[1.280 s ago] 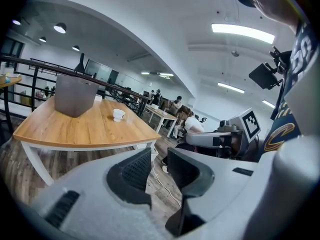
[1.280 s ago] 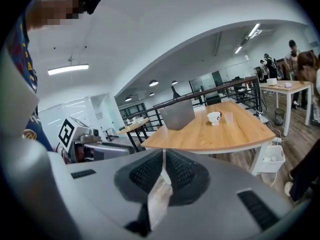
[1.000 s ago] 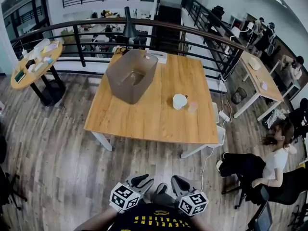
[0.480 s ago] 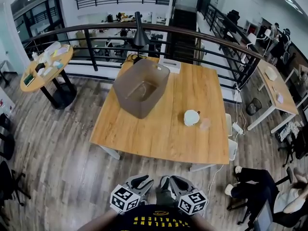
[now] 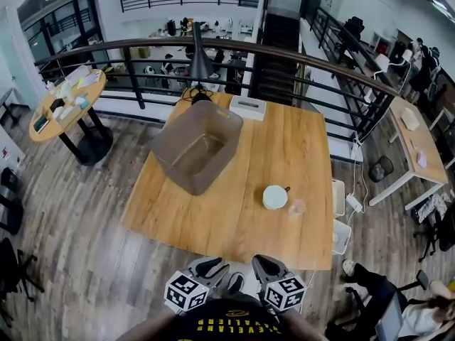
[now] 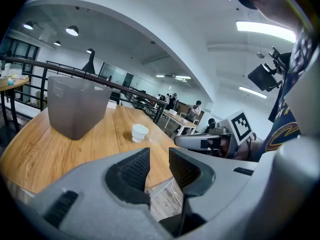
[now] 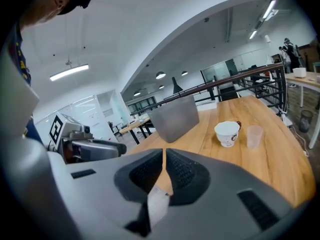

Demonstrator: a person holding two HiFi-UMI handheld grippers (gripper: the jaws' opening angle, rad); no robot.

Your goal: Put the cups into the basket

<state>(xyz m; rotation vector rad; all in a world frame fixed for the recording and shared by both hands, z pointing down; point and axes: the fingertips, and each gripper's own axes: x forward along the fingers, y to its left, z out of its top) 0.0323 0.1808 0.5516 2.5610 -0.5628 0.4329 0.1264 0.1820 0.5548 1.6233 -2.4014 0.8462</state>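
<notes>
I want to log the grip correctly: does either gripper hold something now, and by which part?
Nothing is held. The left gripper has its jaws apart with nothing between them; the right gripper is shut and empty.

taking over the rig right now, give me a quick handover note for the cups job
Left gripper: open, empty, held by the body, short of the table.
Right gripper: shut on nothing, also short of the table.
Things: white cup and clear cup stand side by side on the table's near right part. The grey basket stands apart from them at the far left and looks empty.
Done: nothing yet; neither cup is in the basket.
Left: pick up each cup and put it in the basket.
</notes>
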